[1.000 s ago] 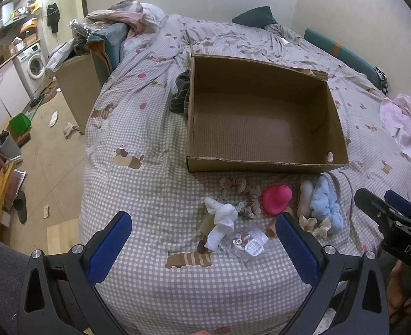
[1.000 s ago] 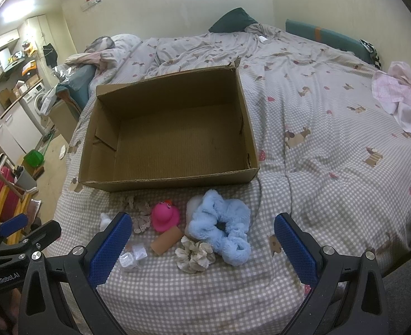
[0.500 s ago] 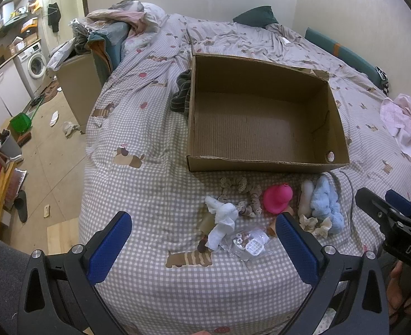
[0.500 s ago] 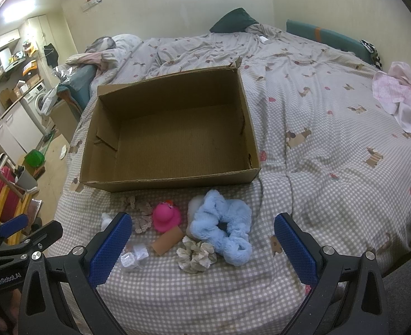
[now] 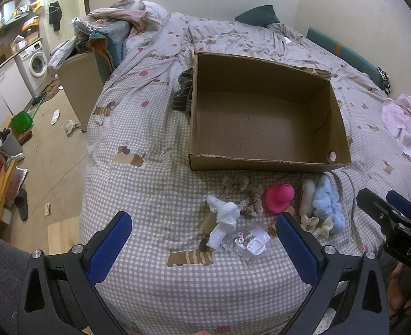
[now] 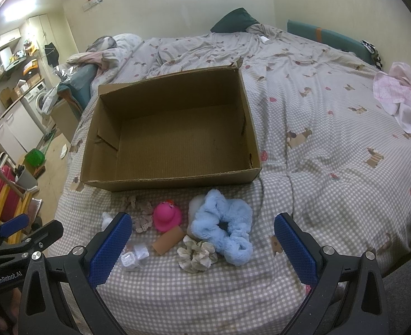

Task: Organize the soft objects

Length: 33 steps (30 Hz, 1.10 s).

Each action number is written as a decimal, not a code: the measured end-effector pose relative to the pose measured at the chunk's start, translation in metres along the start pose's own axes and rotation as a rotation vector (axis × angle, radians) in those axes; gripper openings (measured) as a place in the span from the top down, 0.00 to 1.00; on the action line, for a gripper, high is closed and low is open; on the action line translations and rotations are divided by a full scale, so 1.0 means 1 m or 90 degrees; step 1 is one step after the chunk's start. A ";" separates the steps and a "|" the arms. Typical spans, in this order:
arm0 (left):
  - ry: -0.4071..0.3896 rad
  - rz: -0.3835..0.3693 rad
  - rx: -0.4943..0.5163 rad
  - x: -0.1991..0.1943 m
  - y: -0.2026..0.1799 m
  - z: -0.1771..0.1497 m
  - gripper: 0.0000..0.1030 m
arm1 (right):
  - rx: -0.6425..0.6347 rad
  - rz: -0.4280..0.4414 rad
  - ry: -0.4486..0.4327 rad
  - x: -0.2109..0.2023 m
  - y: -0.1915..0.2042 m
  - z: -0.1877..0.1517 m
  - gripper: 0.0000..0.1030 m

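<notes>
An empty cardboard box [image 5: 264, 164] [image 6: 177, 180] lies open on the checked bedspread. In front of it lie a fluffy blue scrunchie [image 6: 225, 227] [image 5: 326, 202], a cream scrunchie [image 6: 195, 255], a pink rubber duck [image 6: 166, 217] [image 5: 279, 196], a patterned scrunchie [image 5: 246, 196], a white cloth [image 5: 223, 217], a cardboard tube [image 6: 167, 241] and a clear plastic packet [image 5: 247, 243]. My left gripper [image 5: 202, 247] is open and empty, held above the near bed edge. My right gripper [image 6: 201, 247] is open and empty, just in front of the scrunchies.
A pink garment [image 6: 400, 100] lies on the bed at the right. A dark striped cloth [image 5: 183, 92] sits by the box's left side. Left of the bed is bare floor [image 5: 46, 145] with a bin, a washing machine [image 5: 36, 64] and clutter.
Both grippers have crept slightly toward the objects; the objects have not moved and both grippers stay open.
</notes>
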State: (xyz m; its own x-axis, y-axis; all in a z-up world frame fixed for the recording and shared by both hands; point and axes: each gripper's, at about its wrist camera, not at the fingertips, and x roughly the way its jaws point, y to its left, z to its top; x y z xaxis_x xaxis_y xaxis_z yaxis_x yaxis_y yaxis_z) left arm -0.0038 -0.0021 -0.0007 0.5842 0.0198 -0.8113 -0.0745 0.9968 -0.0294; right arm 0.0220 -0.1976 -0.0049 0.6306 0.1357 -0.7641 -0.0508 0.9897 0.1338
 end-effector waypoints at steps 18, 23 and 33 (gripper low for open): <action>0.003 0.001 0.000 0.001 0.002 0.000 0.00 | 0.010 0.009 0.012 0.007 -0.002 -0.001 0.00; 0.039 0.008 -0.008 0.004 0.006 0.009 0.00 | 0.023 0.023 0.037 0.004 -0.003 0.007 0.00; 0.113 0.039 -0.027 0.028 0.032 0.042 0.00 | 0.029 0.059 0.128 0.019 -0.022 0.047 0.00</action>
State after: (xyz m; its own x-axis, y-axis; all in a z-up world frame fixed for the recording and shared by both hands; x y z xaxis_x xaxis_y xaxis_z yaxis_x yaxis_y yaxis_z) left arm 0.0441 0.0338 -0.0001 0.4259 0.0625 -0.9026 -0.1416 0.9899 0.0018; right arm 0.0717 -0.2187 0.0074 0.4573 0.2366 -0.8573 -0.0629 0.9701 0.2342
